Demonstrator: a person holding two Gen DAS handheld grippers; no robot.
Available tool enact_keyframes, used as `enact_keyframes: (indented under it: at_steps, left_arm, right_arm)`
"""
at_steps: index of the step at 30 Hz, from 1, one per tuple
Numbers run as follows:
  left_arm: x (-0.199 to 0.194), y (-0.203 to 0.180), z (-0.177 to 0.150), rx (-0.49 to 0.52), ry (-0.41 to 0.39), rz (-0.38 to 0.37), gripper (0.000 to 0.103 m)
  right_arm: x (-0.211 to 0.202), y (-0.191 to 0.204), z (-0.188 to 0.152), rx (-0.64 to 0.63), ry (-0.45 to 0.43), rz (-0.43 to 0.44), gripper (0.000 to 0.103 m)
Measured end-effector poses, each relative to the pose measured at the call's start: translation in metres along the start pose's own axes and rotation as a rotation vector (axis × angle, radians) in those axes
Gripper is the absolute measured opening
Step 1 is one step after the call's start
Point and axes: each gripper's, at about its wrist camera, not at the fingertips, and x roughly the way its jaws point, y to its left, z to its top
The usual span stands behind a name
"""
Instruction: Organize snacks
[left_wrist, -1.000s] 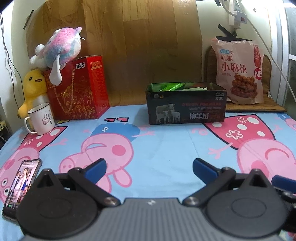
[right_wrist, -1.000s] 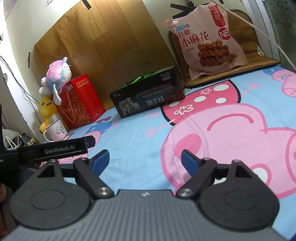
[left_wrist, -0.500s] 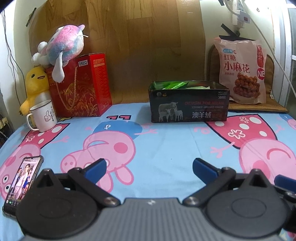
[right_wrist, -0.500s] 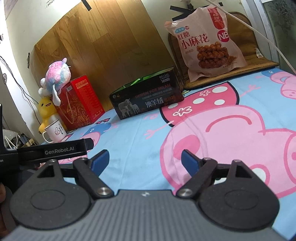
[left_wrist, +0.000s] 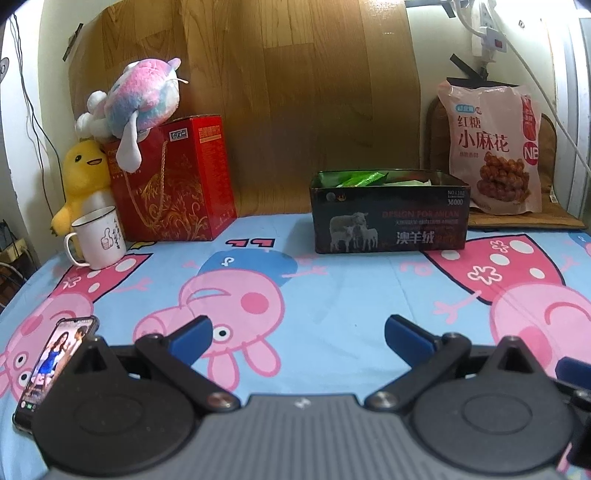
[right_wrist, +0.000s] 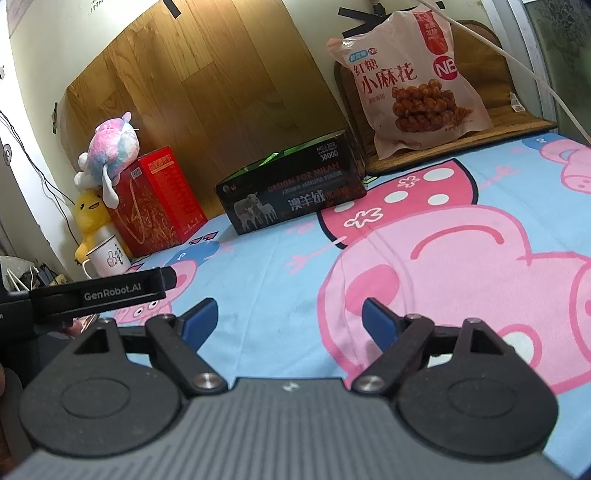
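- Dark tin box (right_wrist: 295, 192), centre: "DESIGN FOR MILAN", "澳羊绒", "38000".
- Pink snack bag (left_wrist: 495, 147), upper right: "红糖 小麻花", "NB".
- Black bar (right_wrist: 99, 291) at the left edge, right wrist view: "GenRobot.AI".

A smooth printed blue-and-pink cartoon cloth (left_wrist: 332, 295) covers the surface. A dark glossy metal tin (left_wrist: 389, 218) holds shiny green plastic wrappers (left_wrist: 360, 180). The pink snack bag (left_wrist: 493, 147) is glossy plastic; behind stands a wood-grain panel (left_wrist: 295, 92).

Open dark tin (left_wrist: 390, 214) holds green packets (left_wrist: 360, 180), perhaps snacks, upright.
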Motion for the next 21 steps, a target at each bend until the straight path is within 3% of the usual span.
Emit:
enact_keyframes:
  at_steps: [21]
  left_arm:
    - [0.0037,0.0011,-0.0008,-0.007,0.028,0.006,0.103]
  right_arm:
    - [0.0006,0.0012,0.0001,-0.003,0.0,-0.004,0.087]
